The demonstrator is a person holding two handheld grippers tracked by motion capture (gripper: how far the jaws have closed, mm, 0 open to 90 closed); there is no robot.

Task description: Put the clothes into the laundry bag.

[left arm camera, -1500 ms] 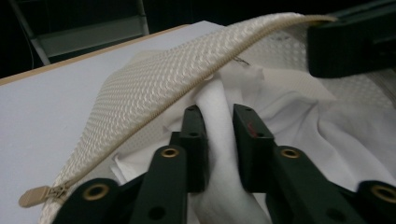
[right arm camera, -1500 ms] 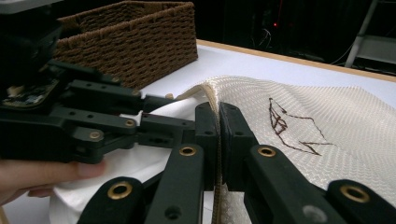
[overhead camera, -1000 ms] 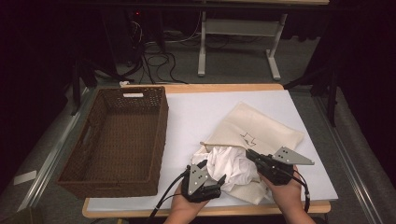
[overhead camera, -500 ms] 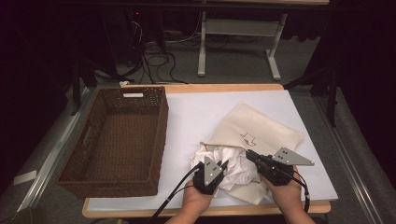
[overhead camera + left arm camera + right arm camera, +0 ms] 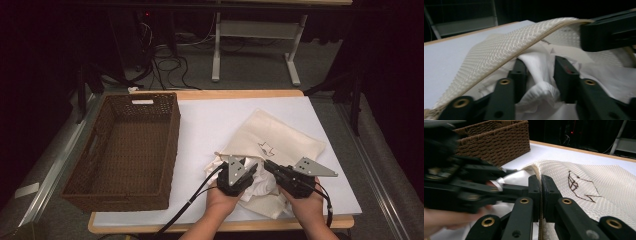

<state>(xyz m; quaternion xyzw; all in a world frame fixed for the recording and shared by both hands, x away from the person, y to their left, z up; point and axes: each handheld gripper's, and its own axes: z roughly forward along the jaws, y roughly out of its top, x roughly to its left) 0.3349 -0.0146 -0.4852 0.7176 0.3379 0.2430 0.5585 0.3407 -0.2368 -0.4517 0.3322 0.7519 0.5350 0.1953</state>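
A cream mesh bag [image 5: 280, 137] with a dark line drawing lies on the white table [image 5: 210, 120], and a crumpled white cloth [image 5: 216, 165] sits at its near mouth. My right gripper [image 5: 267, 164] is shut on the bag's edge [image 5: 537, 171] and holds that edge lifted. My left gripper [image 5: 248, 172] points into the mouth under the raised edge [image 5: 506, 47]. Its jaws have just been opening, and a fold of the white cloth [image 5: 541, 95] lies loose between them. The right gripper's jaw [image 5: 609, 30] shows at the upper right of the left gripper view.
A brown wicker basket [image 5: 172, 130] with nothing in it stands on the left half of the table. Its wall [image 5: 499, 140] is behind the left gripper [image 5: 474, 187] in the right gripper view. Beyond the table are cables and a white desk frame [image 5: 260, 45].
My left gripper has moved right and away from the front edge, into the white cloth at the bag's mouth. The right gripper and the bag edge it holds have stayed put.
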